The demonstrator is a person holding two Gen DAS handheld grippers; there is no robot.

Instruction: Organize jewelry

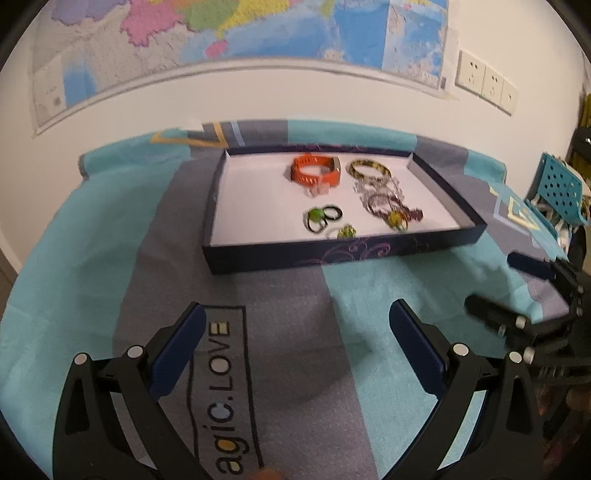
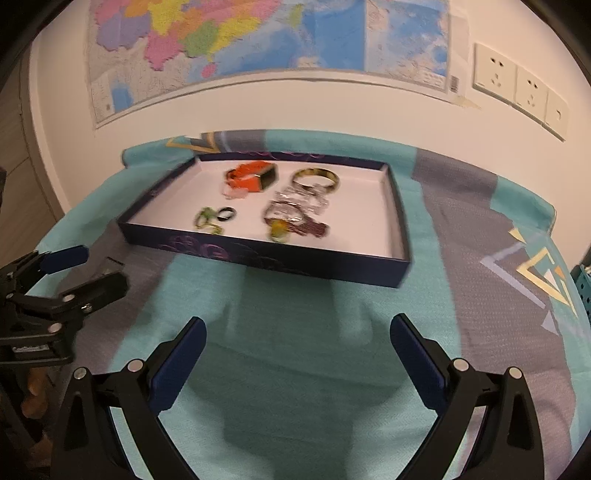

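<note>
A dark blue tray (image 1: 280,256) (image 2: 295,264) with a white floor sits on the teal and grey cloth, ahead of both grippers. In it lie an orange watch (image 1: 314,171) (image 2: 251,177), a yellow-black bangle (image 1: 370,169) (image 2: 315,178), a silver chain (image 1: 380,186) (image 2: 303,199), a purple bracelet (image 1: 391,208) (image 2: 306,225), black rings with a green bead (image 1: 321,218) (image 2: 212,218) and a yellow bead (image 1: 396,219) (image 2: 279,230). My left gripper (image 1: 297,339) is open and empty over the cloth. My right gripper (image 2: 297,349) is open and empty, also short of the tray.
A wall with a map (image 1: 236,29) and sockets (image 2: 517,85) stands just behind the table. A teal perforated basket (image 1: 557,188) sits at the right edge. The right gripper shows at the right of the left wrist view (image 1: 517,291); the left one at the left of the right wrist view (image 2: 70,273).
</note>
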